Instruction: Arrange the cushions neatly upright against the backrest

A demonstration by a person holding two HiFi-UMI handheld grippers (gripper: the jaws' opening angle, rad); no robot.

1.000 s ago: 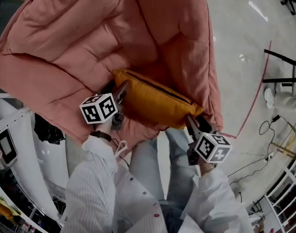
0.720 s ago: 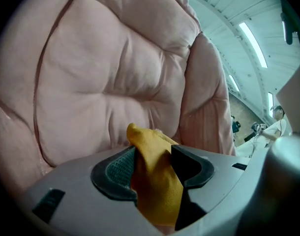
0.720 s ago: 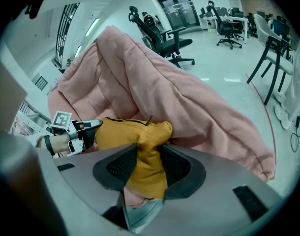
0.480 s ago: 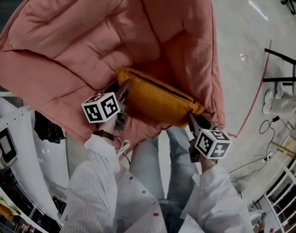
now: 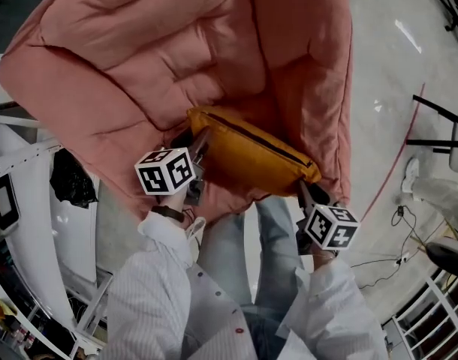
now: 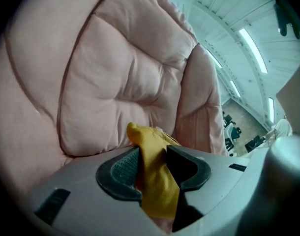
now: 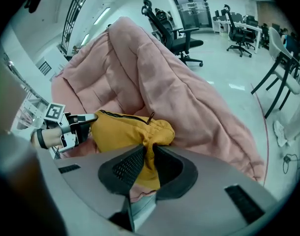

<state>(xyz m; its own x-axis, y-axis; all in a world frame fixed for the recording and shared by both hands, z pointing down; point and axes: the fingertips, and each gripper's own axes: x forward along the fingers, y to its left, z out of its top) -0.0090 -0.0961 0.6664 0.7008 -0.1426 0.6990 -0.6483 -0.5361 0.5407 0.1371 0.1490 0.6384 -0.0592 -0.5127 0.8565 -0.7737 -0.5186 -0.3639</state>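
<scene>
Cushion (image 5: 251, 156) lies at the near edge of the seat (image 5: 221, 199), long axis left to right, backrest (image 5: 139, 58) beyond on the far side. The left gripper (image 6: 155, 168) is closing its jaws on the left corner and the right gripper (image 7: 147, 166) on the right corner, with yellow fabric pinched in each.

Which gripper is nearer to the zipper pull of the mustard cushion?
Right. The right gripper is closing on the mustard cushion corner just beside the zipper pull; the left gripper is closing on the opposite corner.
</scene>
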